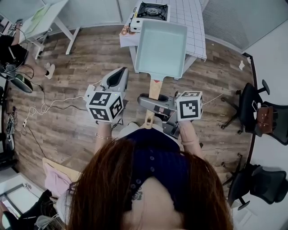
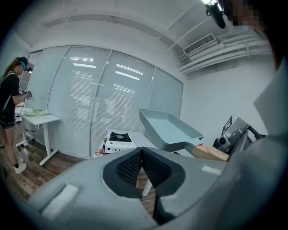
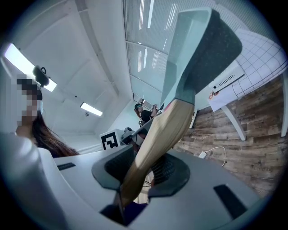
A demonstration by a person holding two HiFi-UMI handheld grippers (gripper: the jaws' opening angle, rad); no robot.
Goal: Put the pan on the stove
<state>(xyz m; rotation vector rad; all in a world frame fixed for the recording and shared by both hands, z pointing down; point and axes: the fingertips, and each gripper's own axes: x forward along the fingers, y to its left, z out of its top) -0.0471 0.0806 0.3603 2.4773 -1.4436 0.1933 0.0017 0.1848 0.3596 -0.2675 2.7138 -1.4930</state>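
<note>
A pale teal rectangular pan (image 1: 161, 48) with a wooden handle (image 1: 154, 90) hangs in the air over the near end of the white gridded table (image 1: 194, 22). My right gripper (image 1: 150, 102) is shut on that handle. In the right gripper view the handle (image 3: 157, 139) runs up between the pads to the pan's grey underside (image 3: 198, 54). A small black-and-white stove (image 1: 152, 10) sits at the table's far end, beyond the pan. My left gripper (image 1: 119, 74) is shut and empty, left of the pan; in its own view its pads (image 2: 135, 166) meet, with the pan (image 2: 168, 130) and stove (image 2: 118, 139) ahead.
Wood floor lies below, with cables (image 1: 40, 108) trailing at the left. Office chairs (image 1: 258, 112) stand at the right. A second white desk (image 1: 45, 18) and a person (image 1: 9, 49) are at the far left. Glass walls with blinds (image 2: 90, 108) close the room behind the table.
</note>
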